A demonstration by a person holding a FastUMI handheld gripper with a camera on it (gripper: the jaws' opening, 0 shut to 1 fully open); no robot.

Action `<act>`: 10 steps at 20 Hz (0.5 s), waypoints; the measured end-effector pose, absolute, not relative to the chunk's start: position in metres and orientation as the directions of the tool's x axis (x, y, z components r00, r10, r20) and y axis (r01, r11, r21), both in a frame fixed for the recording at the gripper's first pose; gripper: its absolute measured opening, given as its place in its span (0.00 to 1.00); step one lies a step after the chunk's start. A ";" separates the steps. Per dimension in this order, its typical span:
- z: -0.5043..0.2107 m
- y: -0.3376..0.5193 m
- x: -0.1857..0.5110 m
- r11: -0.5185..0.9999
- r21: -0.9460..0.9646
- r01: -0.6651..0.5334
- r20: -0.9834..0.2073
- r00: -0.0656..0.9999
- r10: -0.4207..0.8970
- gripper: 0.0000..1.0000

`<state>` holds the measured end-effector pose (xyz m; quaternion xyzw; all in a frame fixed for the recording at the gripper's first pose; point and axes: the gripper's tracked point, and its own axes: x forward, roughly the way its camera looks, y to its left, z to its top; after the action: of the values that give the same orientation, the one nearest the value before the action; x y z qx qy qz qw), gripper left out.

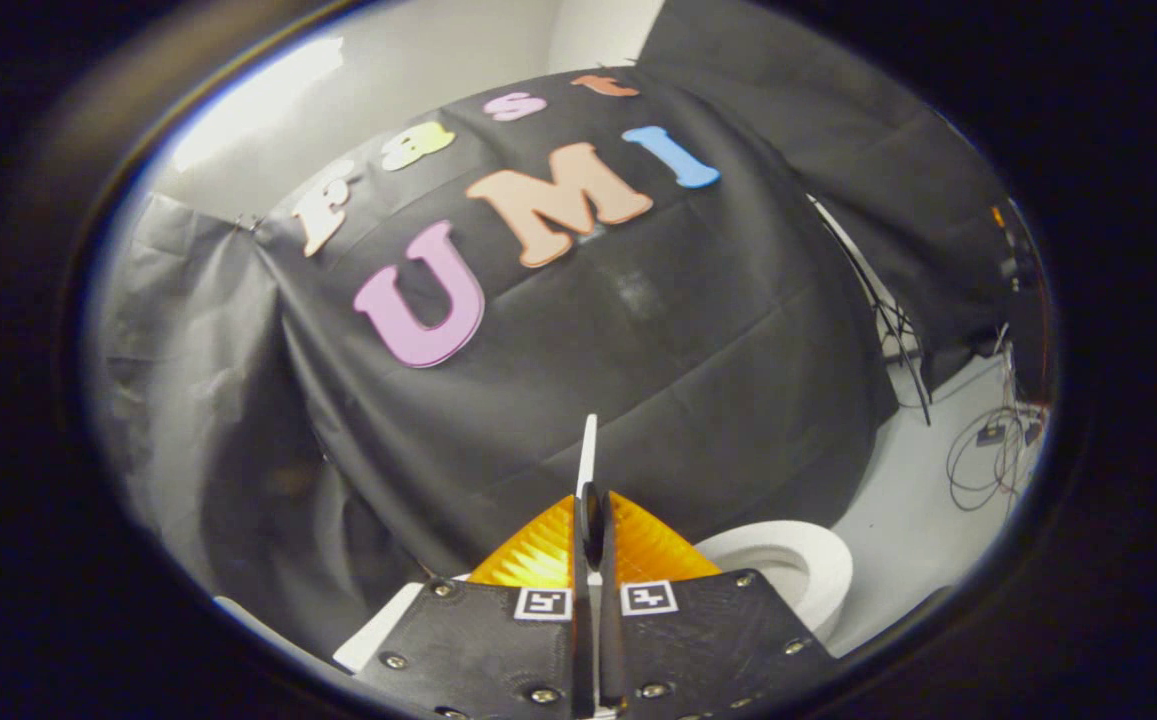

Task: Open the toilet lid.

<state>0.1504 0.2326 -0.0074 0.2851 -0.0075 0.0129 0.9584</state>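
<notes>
I see the tool (589, 500) clenched on the thin white toilet lid (588, 450), edge-on between its fingers. Toilet bowl (798, 565) just right, on pale floor (918, 520); cables (988, 455) beyond, black cloth wall (638, 380) ahead.

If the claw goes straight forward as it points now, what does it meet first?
The claw is shut on a thin white lid edge that stands between its fingers. Beyond that, the first thing is probably the black cloth wall. The round white toilet bowl sits lower, to the side.
</notes>
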 end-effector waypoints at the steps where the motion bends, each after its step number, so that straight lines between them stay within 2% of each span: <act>1: 0.001 0.244 0.149 0.852 0.521 -0.038 0.026 0.999 0.029 0.04; 10: 0.056 0.351 0.137 0.891 0.429 -0.148 0.089 0.989 0.121 0.06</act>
<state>0.1367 0.3512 0.0563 0.2229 -0.0298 0.0691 0.9719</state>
